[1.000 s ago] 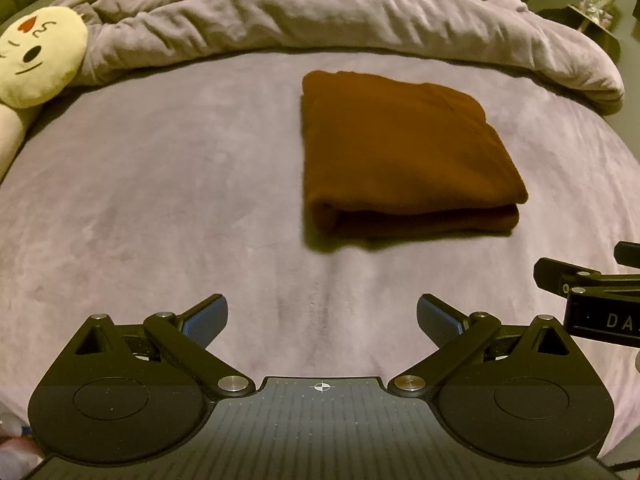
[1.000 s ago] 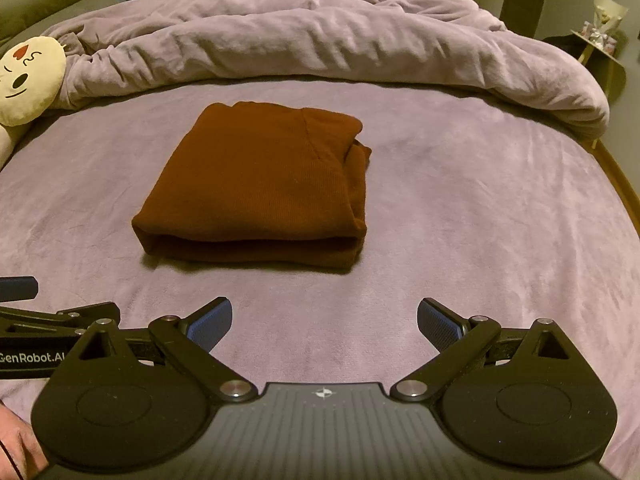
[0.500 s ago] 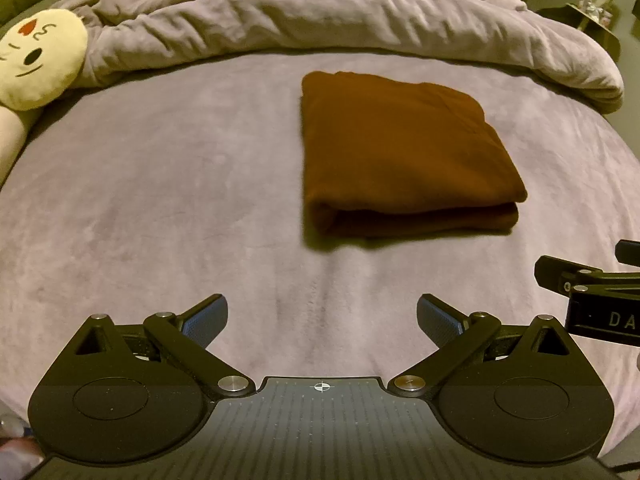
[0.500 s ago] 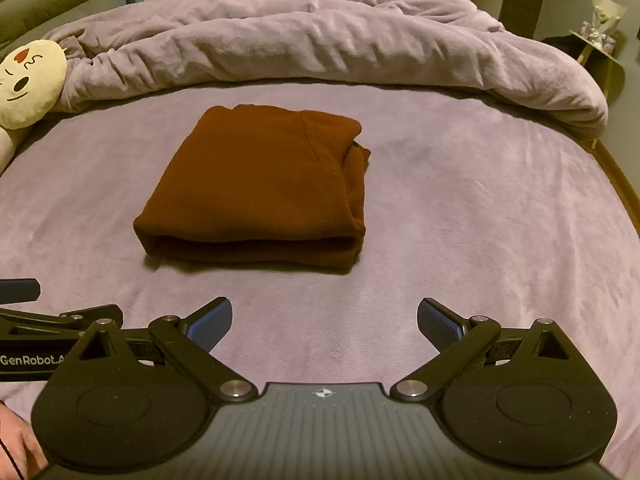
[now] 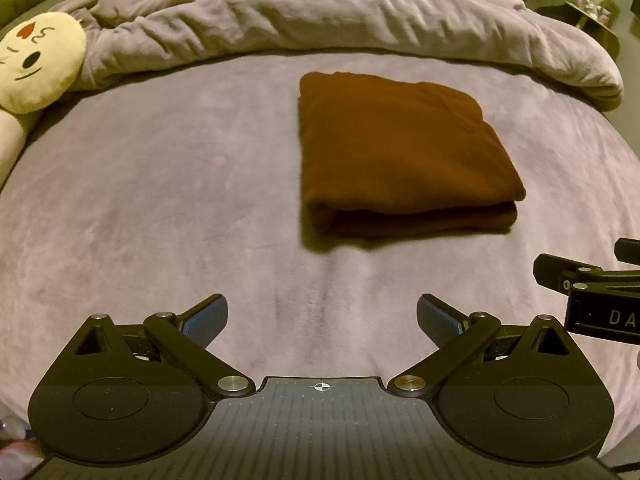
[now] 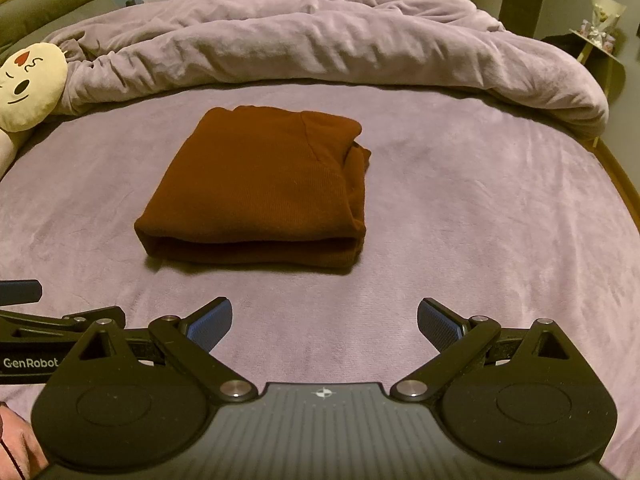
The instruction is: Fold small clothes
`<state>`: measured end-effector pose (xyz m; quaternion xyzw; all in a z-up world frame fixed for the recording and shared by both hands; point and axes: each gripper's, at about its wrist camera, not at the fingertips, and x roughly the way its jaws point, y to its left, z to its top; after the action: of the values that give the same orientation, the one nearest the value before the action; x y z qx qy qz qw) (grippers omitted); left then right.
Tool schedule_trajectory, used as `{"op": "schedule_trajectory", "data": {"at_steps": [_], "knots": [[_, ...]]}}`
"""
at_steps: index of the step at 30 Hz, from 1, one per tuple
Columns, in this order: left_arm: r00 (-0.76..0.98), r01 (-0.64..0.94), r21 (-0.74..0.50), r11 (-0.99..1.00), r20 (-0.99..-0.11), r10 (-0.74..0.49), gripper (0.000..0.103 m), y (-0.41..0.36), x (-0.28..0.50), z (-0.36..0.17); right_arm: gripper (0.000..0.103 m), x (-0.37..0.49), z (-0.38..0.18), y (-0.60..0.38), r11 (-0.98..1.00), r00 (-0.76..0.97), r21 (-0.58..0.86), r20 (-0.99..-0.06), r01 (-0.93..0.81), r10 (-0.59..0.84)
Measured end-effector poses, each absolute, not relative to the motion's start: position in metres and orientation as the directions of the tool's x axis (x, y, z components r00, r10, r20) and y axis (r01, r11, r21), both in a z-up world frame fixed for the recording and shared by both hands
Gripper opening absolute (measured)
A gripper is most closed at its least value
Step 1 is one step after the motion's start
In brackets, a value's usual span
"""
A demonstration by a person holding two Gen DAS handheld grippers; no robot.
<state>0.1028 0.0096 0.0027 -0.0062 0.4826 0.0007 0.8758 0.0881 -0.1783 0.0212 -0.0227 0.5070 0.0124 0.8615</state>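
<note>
Almost nothing has moved since a second ago: my left gripper (image 5: 322,316) and right gripper (image 6: 324,316) hang spread and empty over the bed (image 6: 480,216). The brown garment (image 6: 260,188) lies folded just ahead, apart from both. Folding looks finished; next, I judge, comes setting it aside.

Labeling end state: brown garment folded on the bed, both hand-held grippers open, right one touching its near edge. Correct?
Not quite. In the right wrist view the right hand-held gripper sits short of the brown garment, with bare bed between. The rest holds: it is folded, and the left hand-held gripper is open too.
</note>
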Motion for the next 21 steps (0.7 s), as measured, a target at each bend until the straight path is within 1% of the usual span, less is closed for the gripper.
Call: {"op": "schedule_trajectory", "data": {"at_steps": [21], "knots": [[0.535, -0.002, -0.006, 1.000, -0.845, -0.004, 0.103, 0.0056, 0.1032, 0.0018, 0.099, 0.0876, 0.0204, -0.1781, 0.999, 0.484, -0.025, -0.875, -0.041, -0.002]]}}
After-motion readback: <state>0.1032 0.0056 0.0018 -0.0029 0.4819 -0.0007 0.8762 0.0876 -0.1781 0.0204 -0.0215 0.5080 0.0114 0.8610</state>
